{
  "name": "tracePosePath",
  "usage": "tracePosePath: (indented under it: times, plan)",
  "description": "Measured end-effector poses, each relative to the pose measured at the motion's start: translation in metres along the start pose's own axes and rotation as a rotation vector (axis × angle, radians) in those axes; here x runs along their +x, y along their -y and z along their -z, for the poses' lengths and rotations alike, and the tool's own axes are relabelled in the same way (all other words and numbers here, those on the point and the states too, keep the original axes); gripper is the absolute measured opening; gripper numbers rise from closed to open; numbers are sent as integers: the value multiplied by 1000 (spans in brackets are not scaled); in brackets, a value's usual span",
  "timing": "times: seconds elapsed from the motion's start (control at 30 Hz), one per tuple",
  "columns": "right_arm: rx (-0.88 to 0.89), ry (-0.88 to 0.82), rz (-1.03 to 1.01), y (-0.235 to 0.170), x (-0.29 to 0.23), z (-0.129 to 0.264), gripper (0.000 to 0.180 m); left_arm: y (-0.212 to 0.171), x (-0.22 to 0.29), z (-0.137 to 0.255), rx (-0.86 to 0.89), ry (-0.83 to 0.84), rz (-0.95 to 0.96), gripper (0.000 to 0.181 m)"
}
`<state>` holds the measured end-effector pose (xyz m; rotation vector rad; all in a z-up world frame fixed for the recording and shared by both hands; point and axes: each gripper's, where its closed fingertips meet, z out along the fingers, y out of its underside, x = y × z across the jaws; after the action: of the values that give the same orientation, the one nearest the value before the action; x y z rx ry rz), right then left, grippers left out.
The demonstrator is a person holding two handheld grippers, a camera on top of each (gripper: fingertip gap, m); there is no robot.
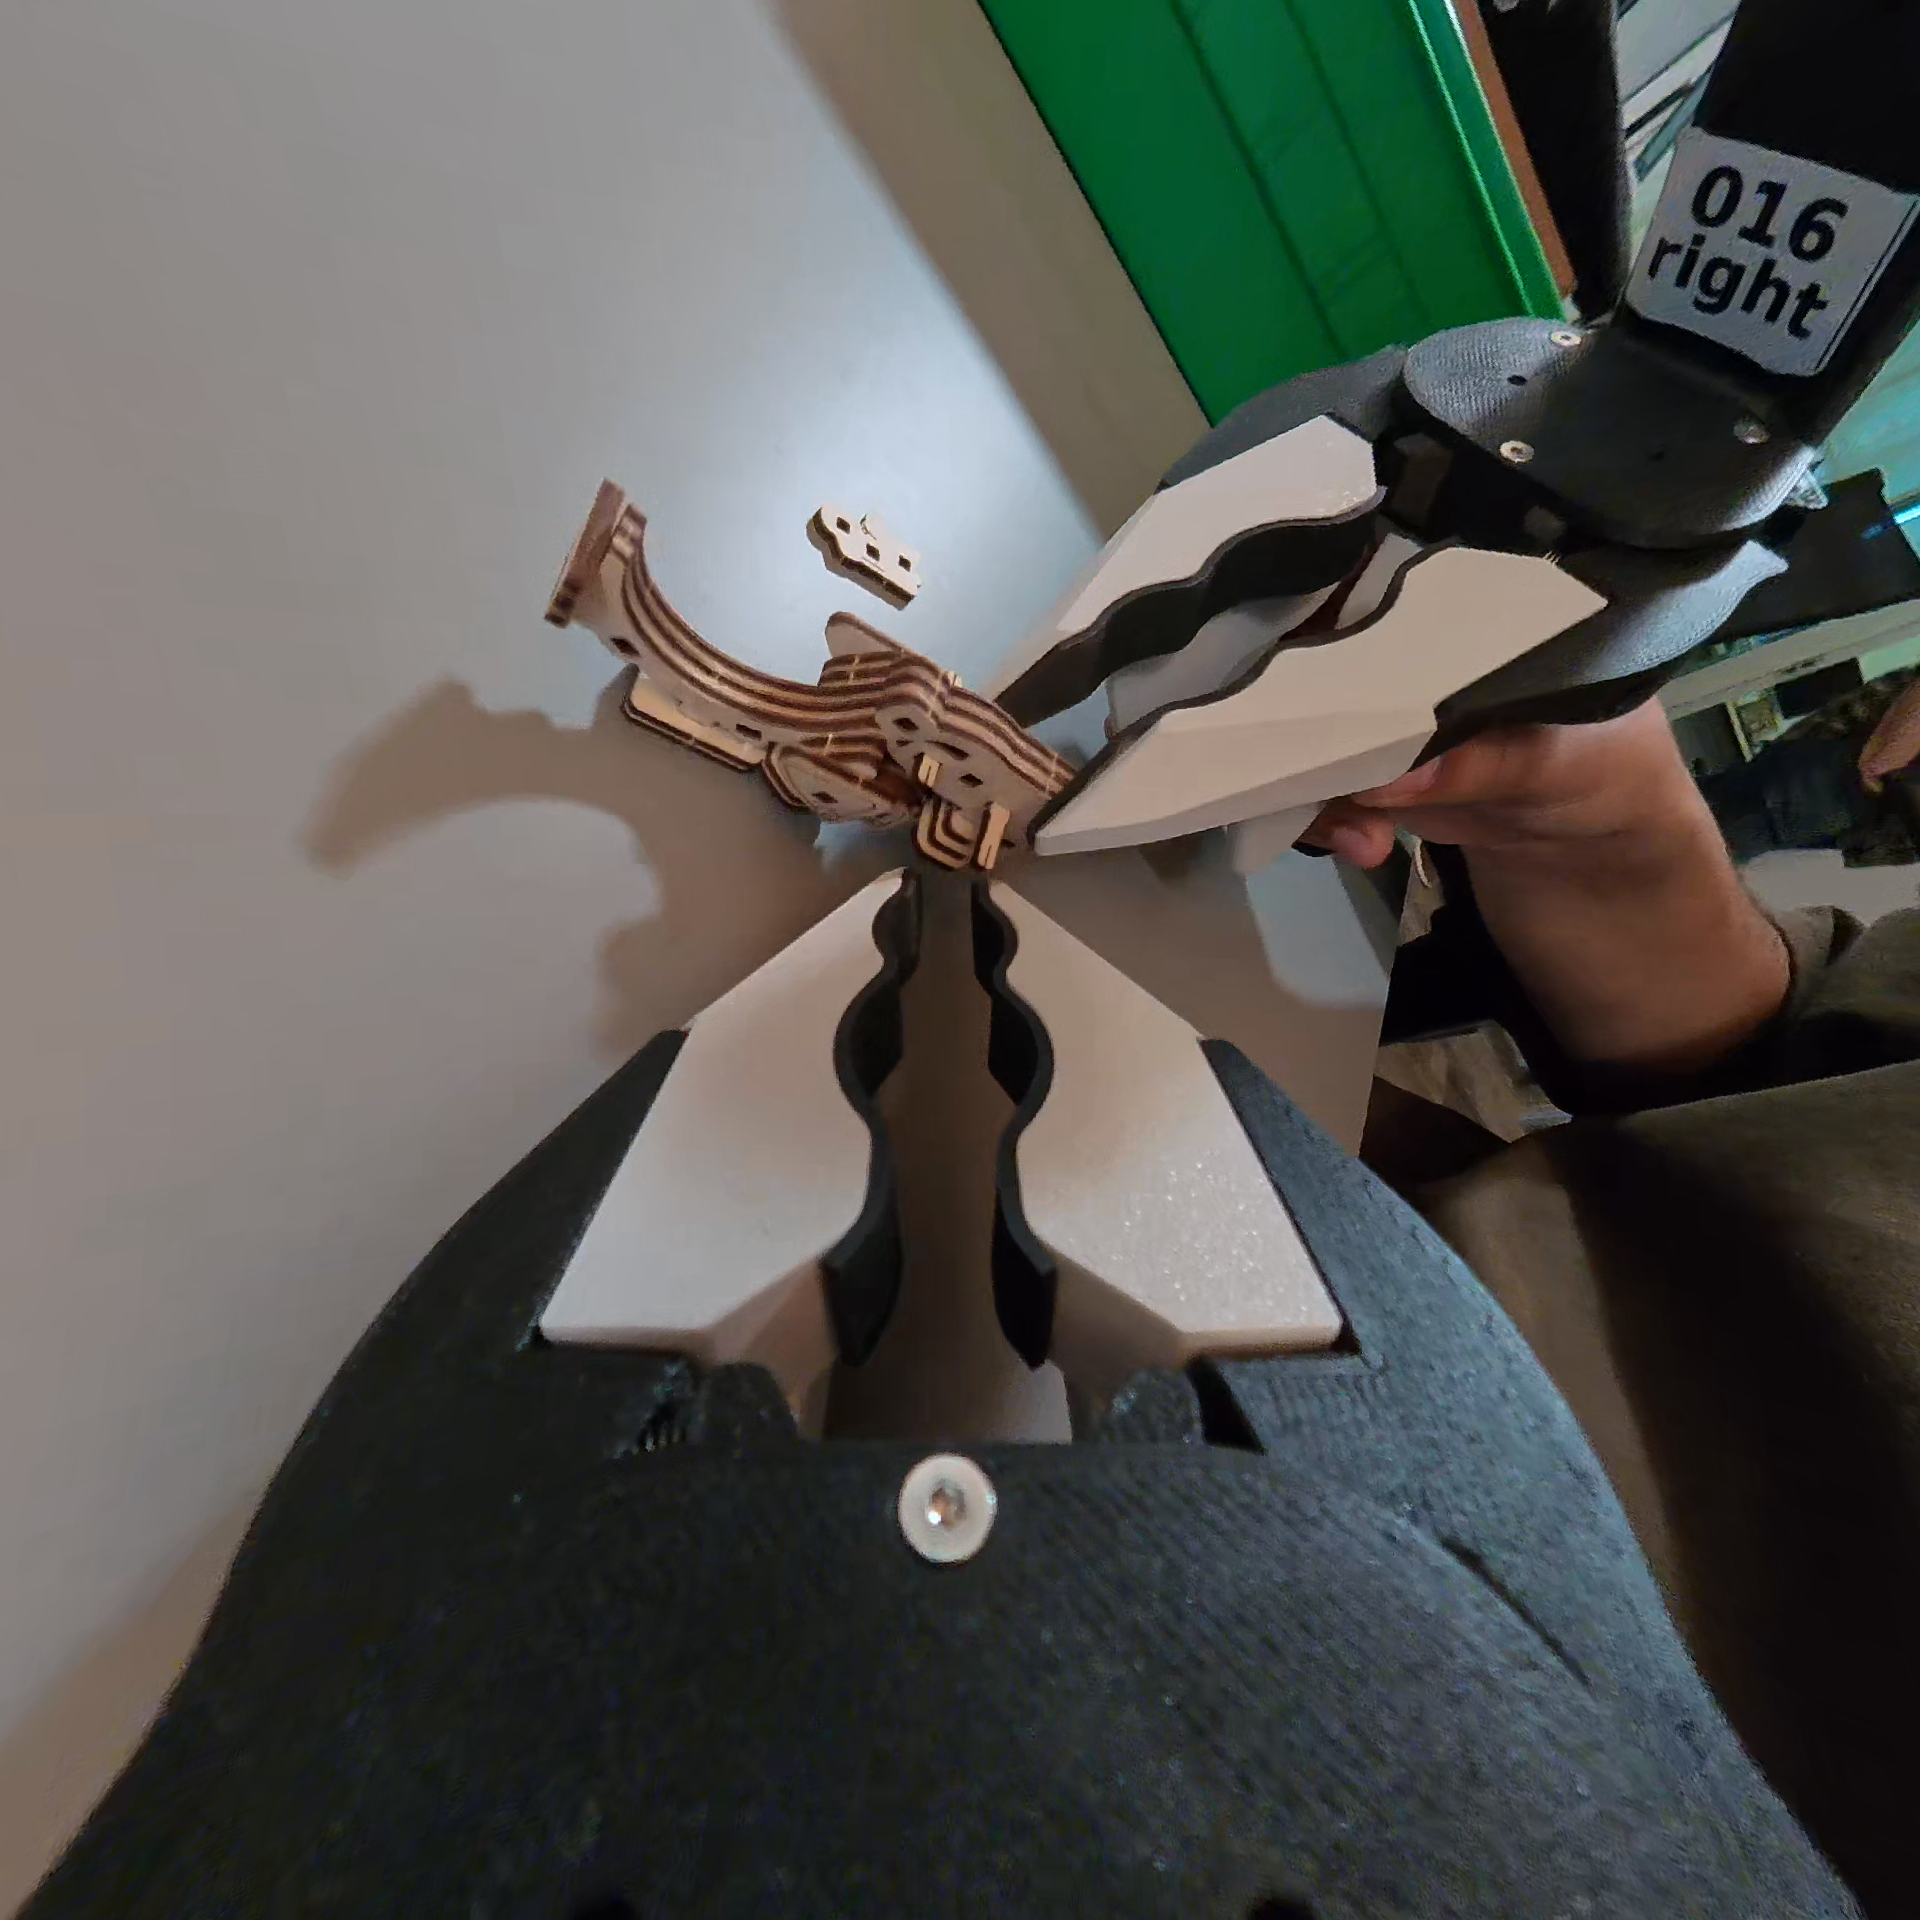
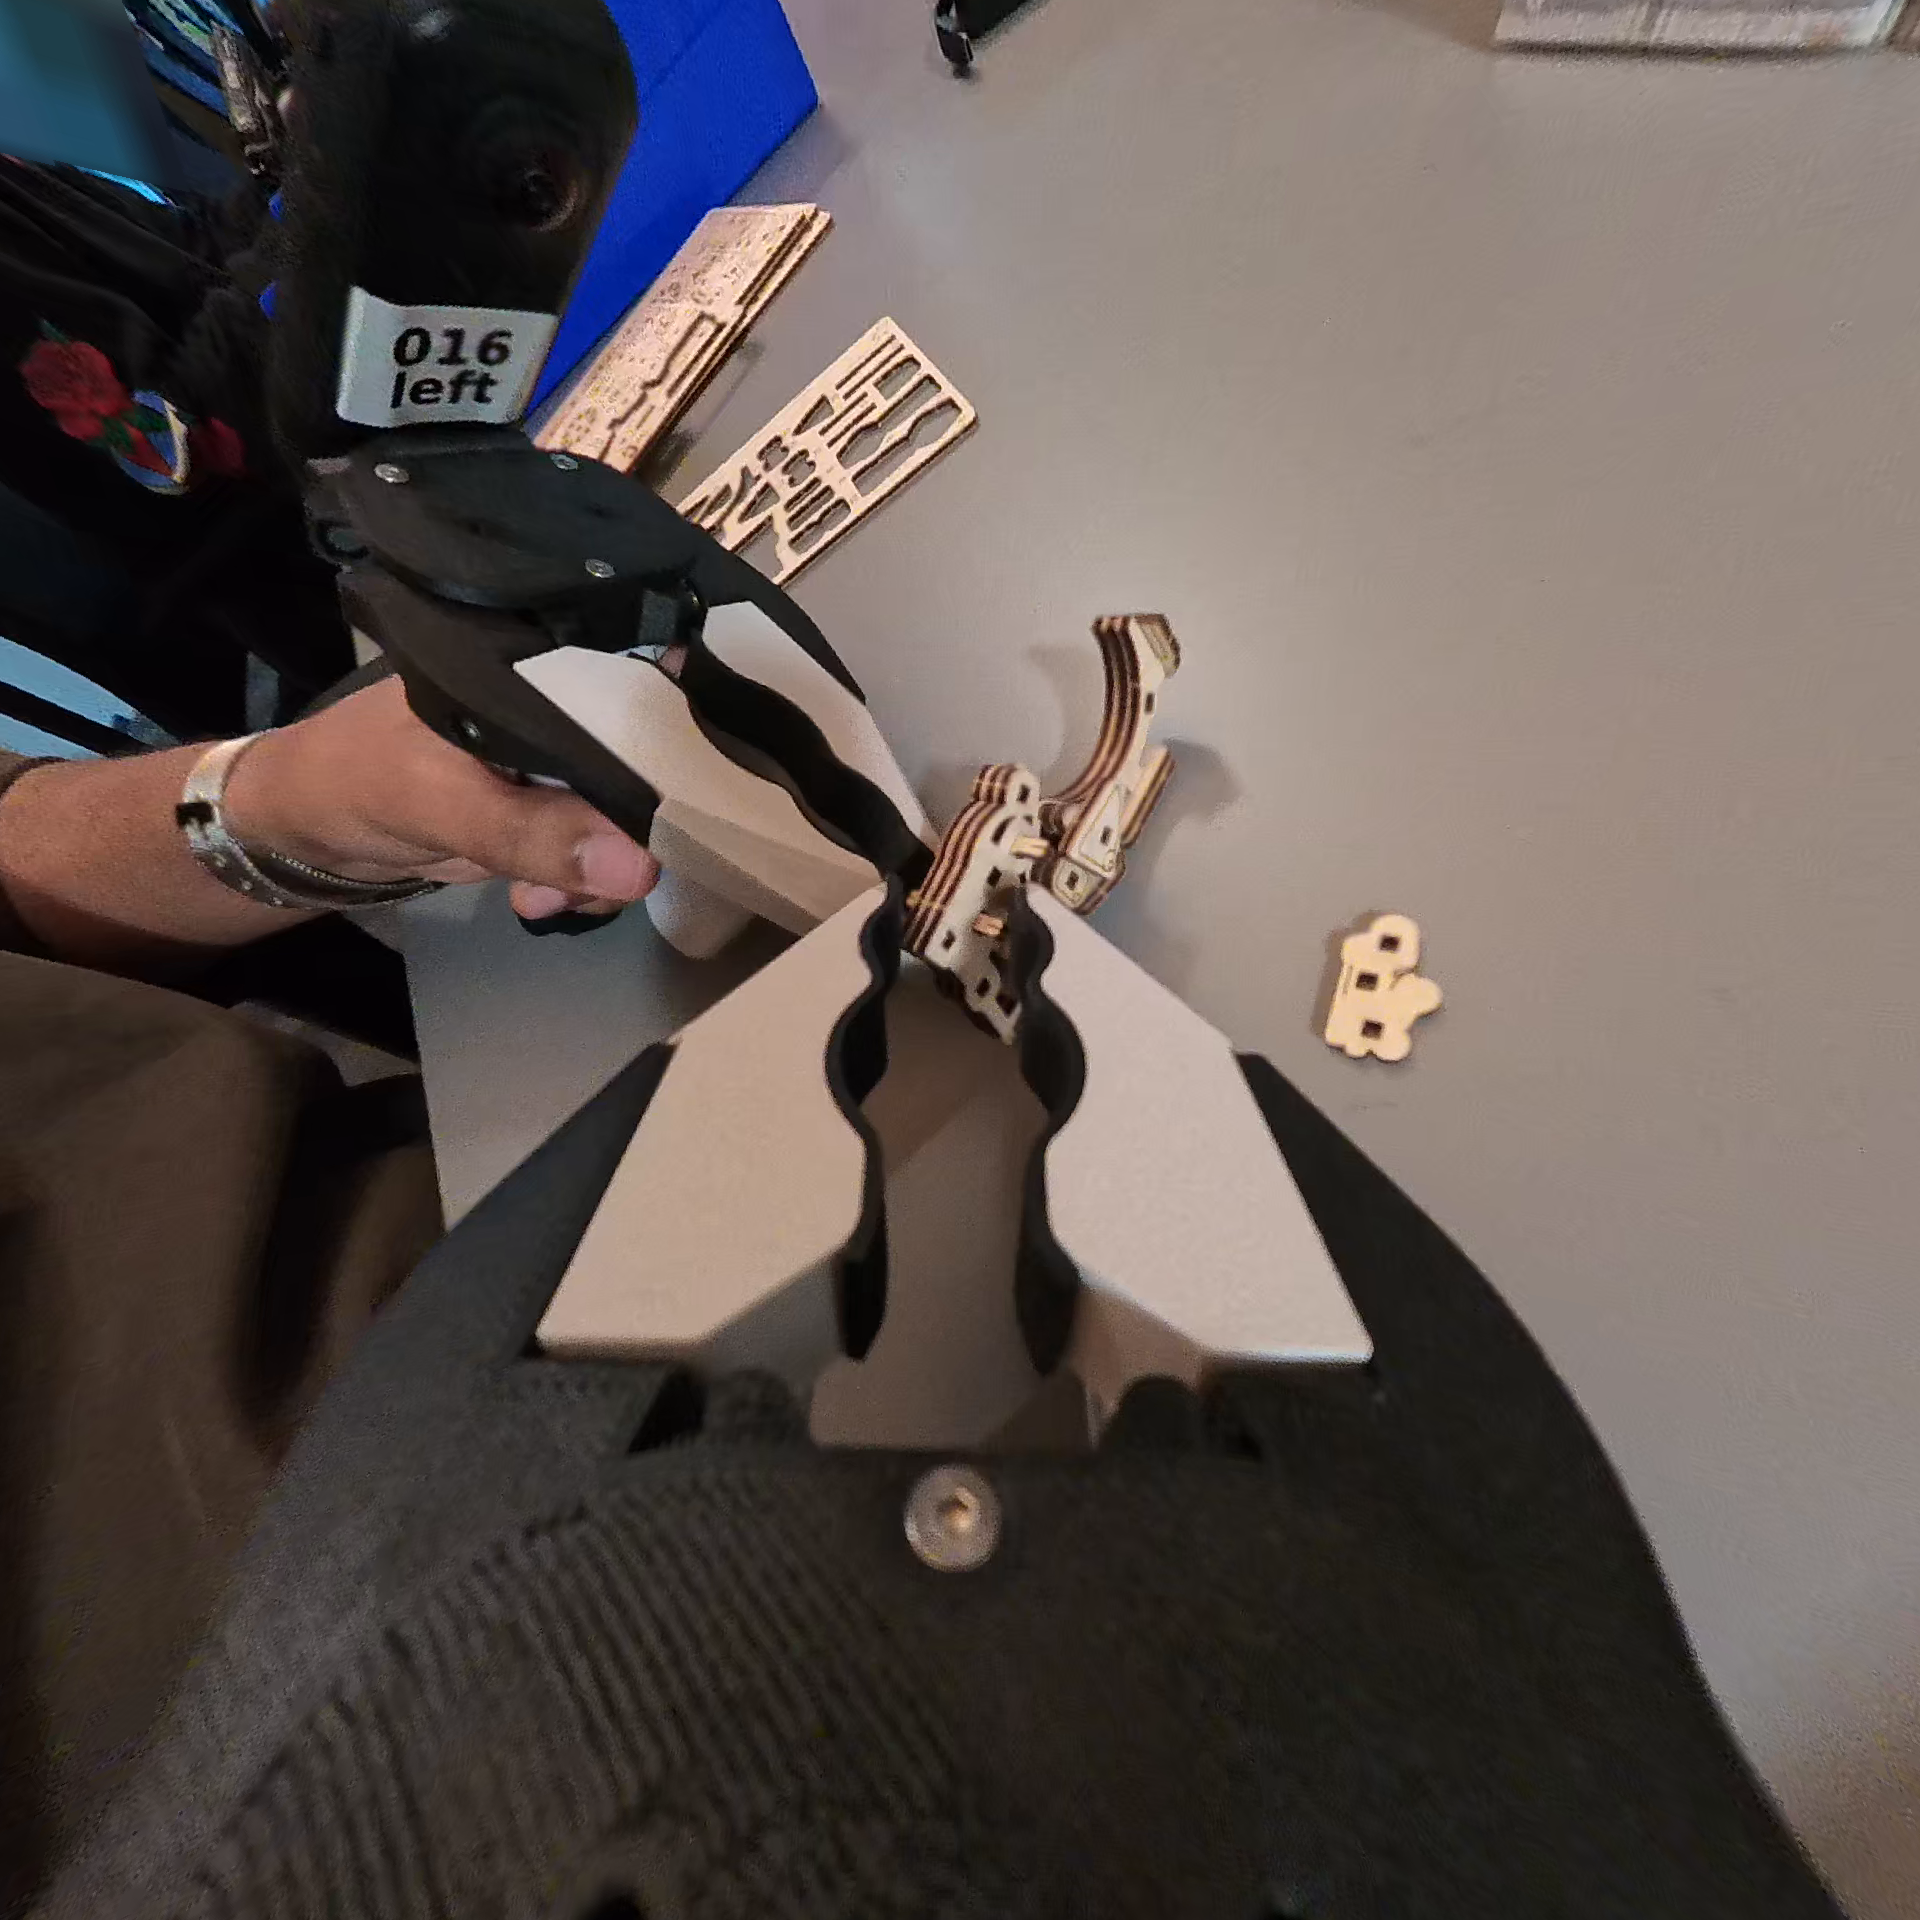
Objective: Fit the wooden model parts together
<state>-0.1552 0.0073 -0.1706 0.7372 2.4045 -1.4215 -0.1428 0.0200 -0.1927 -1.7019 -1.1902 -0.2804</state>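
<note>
Grey tabletop (image 2: 1455, 416) carries the right gripper (image 2: 961, 920) clamped on the layered wooden model (image 2: 977, 894), the left gripper (image 1: 943, 878) pinching its lower tab, a loose wooden piece (image 2: 1380, 987) lying nearby, punched sheets (image 2: 831, 457) farther off.

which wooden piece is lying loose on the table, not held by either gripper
The small flat piece with square holes, lying alone on the grey table. The layered curved assembly is held at both grippers.
</note>
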Motion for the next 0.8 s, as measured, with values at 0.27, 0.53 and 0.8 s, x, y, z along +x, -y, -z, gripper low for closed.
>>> tracePosePath:
  times: [0.27, 0.53, 0.8]
  plan:
    - [63, -46, 225, 16, 6, 15, 17, 27, 5, 24, 128, 18, -189, 10]
    - [104, 141, 76, 19, -1, 23, 14, 35, 18, 28, 179, 74, -465, 37]
    - [112, 342, -110, 17, -17, 22, 0, 19, 15, 12, 113, 371, -977, 20]
